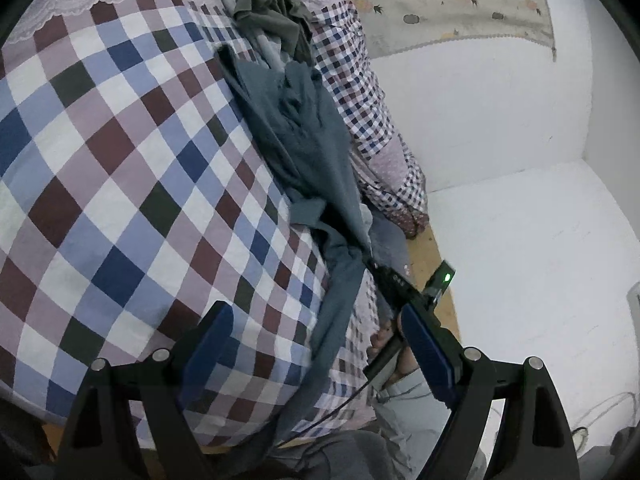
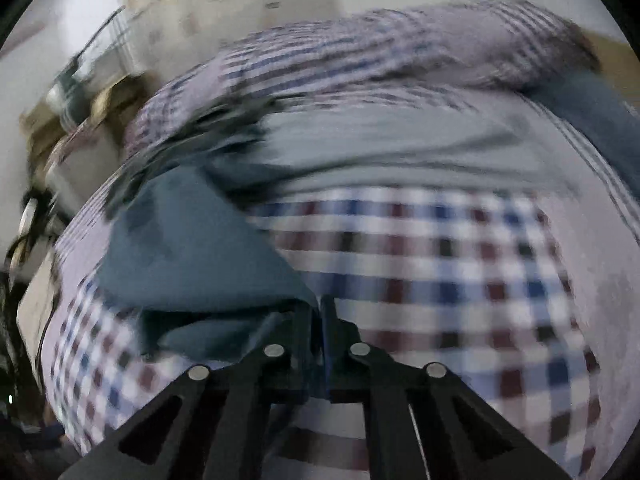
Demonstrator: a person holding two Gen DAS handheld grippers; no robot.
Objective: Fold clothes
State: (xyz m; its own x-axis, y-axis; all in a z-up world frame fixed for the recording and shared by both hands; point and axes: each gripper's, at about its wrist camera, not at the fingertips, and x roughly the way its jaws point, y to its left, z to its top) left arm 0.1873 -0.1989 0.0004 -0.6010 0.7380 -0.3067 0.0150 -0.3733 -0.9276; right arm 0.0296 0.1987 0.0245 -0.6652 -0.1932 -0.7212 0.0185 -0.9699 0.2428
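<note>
Teal garment (image 1: 308, 152) not folded — strung out in a bunched rope across the checked bed cover (image 1: 120, 168), one end clamped in right tongs (image 2: 316, 312). Left tongs (image 1: 320, 344) spread apart, holding nothing. Olive clothes (image 1: 272, 12) heaped beyond — spreading and folding all left

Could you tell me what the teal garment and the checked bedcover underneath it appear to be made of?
The teal garment looks like soft, matte knit jersey, probably cotton: it drapes limply and bunches into small creases. The checked bedcover looks like a smooth woven cotton with printed or woven squares, matte and lightly puffed as if padded beneath. The right hand-held gripper is pinching the garment.
</note>
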